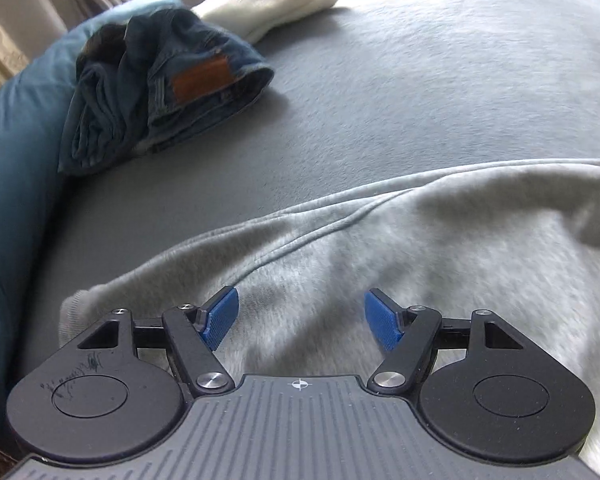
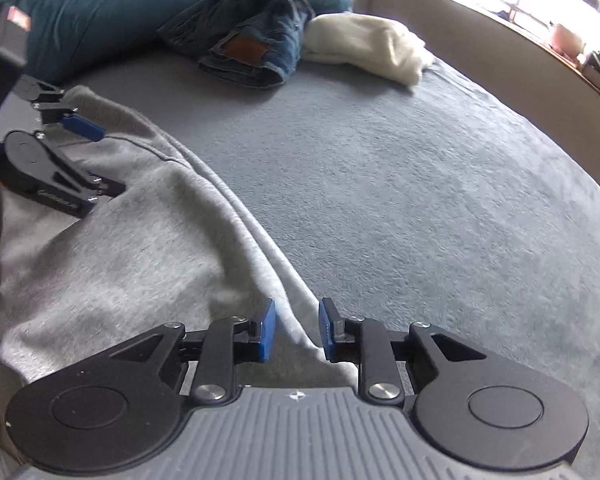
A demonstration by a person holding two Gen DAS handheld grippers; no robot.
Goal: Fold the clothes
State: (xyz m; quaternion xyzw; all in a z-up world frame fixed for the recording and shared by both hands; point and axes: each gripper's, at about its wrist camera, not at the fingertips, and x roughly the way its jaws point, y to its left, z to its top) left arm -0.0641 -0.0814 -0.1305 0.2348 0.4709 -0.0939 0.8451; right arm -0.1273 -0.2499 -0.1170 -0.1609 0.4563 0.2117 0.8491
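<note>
The grey sweatshirt lies spread across the lower half of both views on the grey bedcover, its seamed edge running diagonally. The step in hand appears to be placement of both tools at that edge ahead of a fold.

Left gripper: jaws wide apart over the garment body, nothing between them, no grip. Right gripper: jaws narrowly apart and straddling the garment's folded edge; the pads do not appear to press on the cloth, so it counts as parted, not clamped.

Judged next: each tool needs to close on the edge at its own spot, then both lift and carry it across together; the thick doubled hem may slip from a shallow bite.

The right view shows the left gripper from the side at centre left, resting on or just above the fabric. The left view shows only a blue sliver at its right margin. Both views show folded jeans and a white garment at the top, against a teal pillow.
</note>
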